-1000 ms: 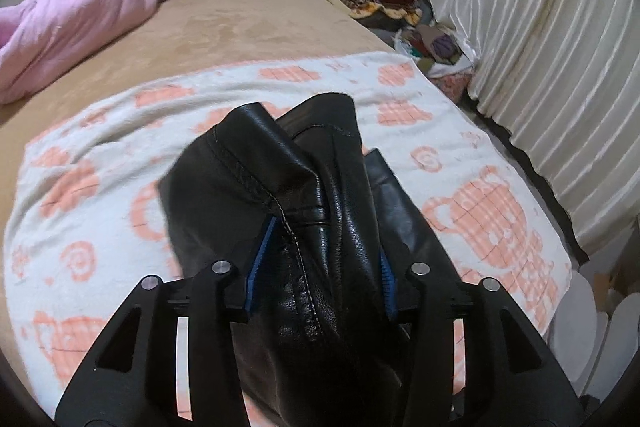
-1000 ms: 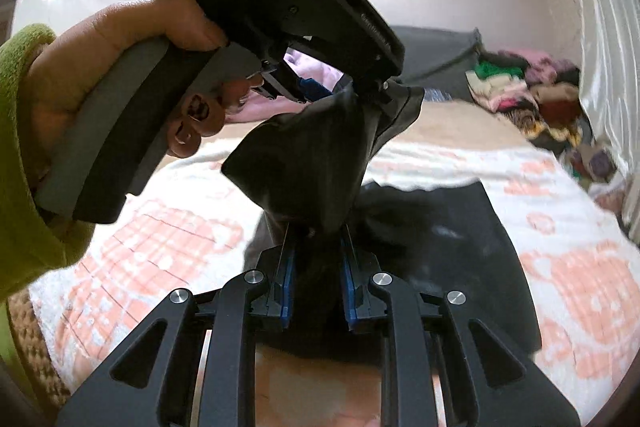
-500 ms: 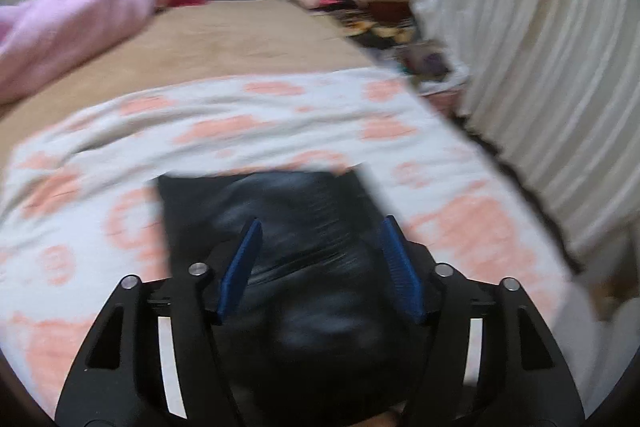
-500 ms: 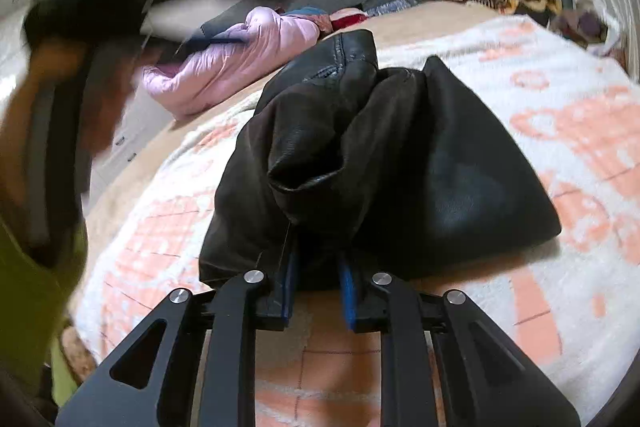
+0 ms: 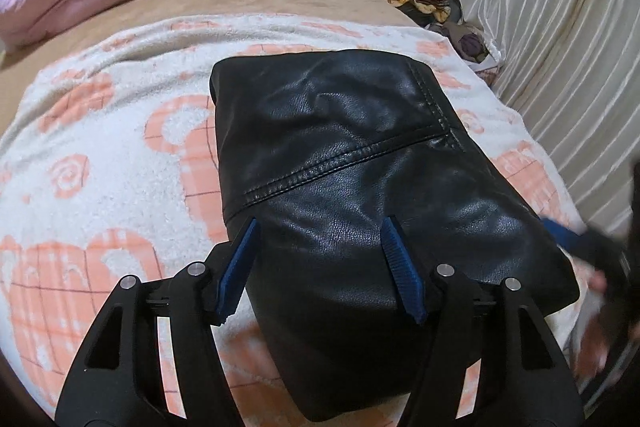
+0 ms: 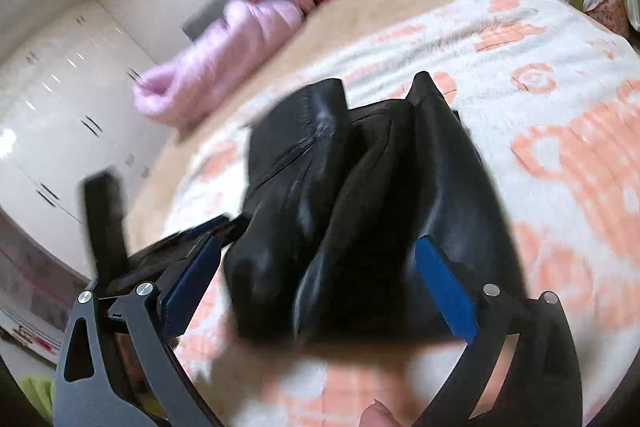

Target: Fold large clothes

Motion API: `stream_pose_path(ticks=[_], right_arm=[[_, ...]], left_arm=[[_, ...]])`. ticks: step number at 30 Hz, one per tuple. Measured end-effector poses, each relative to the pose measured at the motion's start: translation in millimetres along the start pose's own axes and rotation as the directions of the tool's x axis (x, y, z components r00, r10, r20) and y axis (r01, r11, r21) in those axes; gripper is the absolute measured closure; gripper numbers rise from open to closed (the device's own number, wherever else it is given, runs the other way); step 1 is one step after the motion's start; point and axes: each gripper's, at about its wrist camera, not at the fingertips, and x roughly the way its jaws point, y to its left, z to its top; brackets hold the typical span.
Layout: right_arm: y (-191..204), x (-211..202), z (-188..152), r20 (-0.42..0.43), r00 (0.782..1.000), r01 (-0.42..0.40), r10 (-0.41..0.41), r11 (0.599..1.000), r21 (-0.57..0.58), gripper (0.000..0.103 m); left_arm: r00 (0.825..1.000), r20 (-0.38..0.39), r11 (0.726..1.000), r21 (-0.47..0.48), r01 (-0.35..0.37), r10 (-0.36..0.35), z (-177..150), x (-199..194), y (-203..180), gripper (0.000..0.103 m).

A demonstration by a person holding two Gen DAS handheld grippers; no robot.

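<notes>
Folded black leather garment (image 5: 352, 179) lies flat on white blanket with orange bear print (image 5: 100, 155), long axis running away from both grippers toward the bed's far end. Left gripper (image 5: 320, 263) hovers over its near end, jaws apart, blue pads (image 5: 240, 263) clear of the leather. Right gripper (image 6: 316, 283), jaws opening wide, straddles the near right edge ungripped; judged roughly equally near.

Black jacket (image 5: 352, 163), white-and-orange patterned blanket (image 5: 100, 163)
</notes>
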Motion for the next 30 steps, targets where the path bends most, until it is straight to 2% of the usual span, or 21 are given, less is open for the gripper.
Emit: stream_pose_path(ticks=[3, 4, 5, 6, 7, 9, 10, 11, 13, 16, 17, 19, 21, 24, 27, 28, 29, 30], right_arm=[[5.7, 36.1, 26.9, -0.111, 0.992, 0.060, -0.061, 0.998, -0.013, 0.006], [11.1, 51.3, 33.2, -0.151, 0.987, 0.053, -0.058, 0.998, -0.040, 0.012], [16.1, 59.9, 34.5, -0.183, 0.981, 0.055, -0.067, 0.996, -0.070, 0.043], [22.0, 67.8, 35.9, -0.195, 0.978, 0.048, -0.069, 0.993, -0.109, 0.057], [32.1, 70.3, 37.5, -0.171, 0.983, 0.029, -0.060, 0.983, -0.179, 0.075], [44.6, 58.8, 42.4, -0.126, 0.991, 0.013, -0.044, 0.971, -0.240, 0.082], [49.4, 45.4, 48.0, -0.085, 0.996, -0.009, -0.014, 0.965, -0.263, 0.085], [50.1, 37.7, 54.5, -0.058, 0.998, -0.017, 0.000, 0.957, -0.288, 0.085], [45.2, 15.8, 69.2, 0.008, 1.000, -0.024, 0.028, 0.953, -0.301, 0.086], [17.2, -3.5, 77.0, 0.044, 0.998, -0.036, 0.049, 0.965, -0.260, 0.086], [3.2, -6.1, 75.9, 0.048, 0.997, -0.044, 0.057, 0.968, -0.246, 0.086], [-25.8, -2.3, 69.1, 0.018, 0.998, -0.055, 0.059, 0.982, -0.181, 0.086], [-49.1, 10.1, 58.4, -0.013, 0.999, -0.033, 0.031, 0.988, -0.149, 0.086], [-76.8, 24.1, 45.3, -0.028, 0.998, -0.049, 0.047, 0.995, -0.088, 0.085], [-92.2, 23.5, 35.9, -0.025, 0.999, -0.047, 0.046, 0.998, -0.037, 0.077], [-92.7, 23.4, 33.8, -0.026, 0.999, -0.035, 0.034, 0.999, -0.038, 0.072], [-93.6, 21.8, 32.0, -0.016, 1.000, -0.010, 0.009, 0.999, -0.040, 0.060], [-94.4, 20.0, 31.4, -0.009, 1.000, 0.009, -0.009, 0.999, -0.037, 0.056]], left_arm=[[1.000, 0.000, 0.999, -0.022, 0.024, -0.024, 0.2, 0.8, 5.2, 0.049], [1.000, 0.002, 0.999, -0.023, 0.028, -0.028, 0.0, 0.8, 5.9, 0.048], [1.000, 0.002, 0.999, -0.024, 0.030, -0.030, -0.3, 1.6, 5.5, 0.048], [1.000, 0.001, 0.999, -0.025, 0.030, -0.030, 0.3, 1.2, 6.0, 0.048], [0.999, -0.004, 0.999, -0.025, 0.032, -0.032, 1.1, 1.2, 6.9, 0.048], [0.998, 0.006, 0.998, -0.033, 0.055, -0.055, 3.3, -8.7, 10.8, 0.048], [0.998, 0.018, 0.998, -0.033, 0.059, -0.058, 4.7, -13.5, 12.1, 0.044], [0.998, 0.035, 0.998, -0.032, 0.054, -0.053, 8.1, -21.5, 14.8, 0.040], [0.998, 0.044, 0.997, -0.048, 0.057, -0.055, 12.9, -28.6, 19.4, 0.040], [0.997, 0.035, 0.996, -0.050, 0.073, -0.071, 16.1, -26.5, 16.6, 0.040], [0.997, 0.019, 0.996, -0.048, 0.077, -0.077, 14.5, -20.3, 12.4, 0.036], [0.992, -0.025, 0.990, -0.072, 0.118, -0.120, 10.0, -7.1, 7.5, 0.031], [0.986, -0.050, 0.984, -0.093, 0.153, -0.158, 5.4, 3.7, 1.1, 0.028], [0.983, -0.077, 0.984, -0.089, 0.157, -0.164, 1.7, 15.9, -9.5, 0.025], [0.983, -0.094, 0.984, -0.091, 0.150, -0.159, 0.0, 23.7, -16.0, 0.022], [0.983, -0.100, 0.985, -0.089, 0.145, -0.154, -0.5, 25.6, -16.8, 0.019], [0.983, -0.103, 0.986, -0.088, 0.142, -0.151, -1.3, 27.1, -18.0, 0.019], [0.983, -0.104, 0.986, -0.088, 0.141, -0.150, 0.4, 29.2, -21.5, 0.019]])
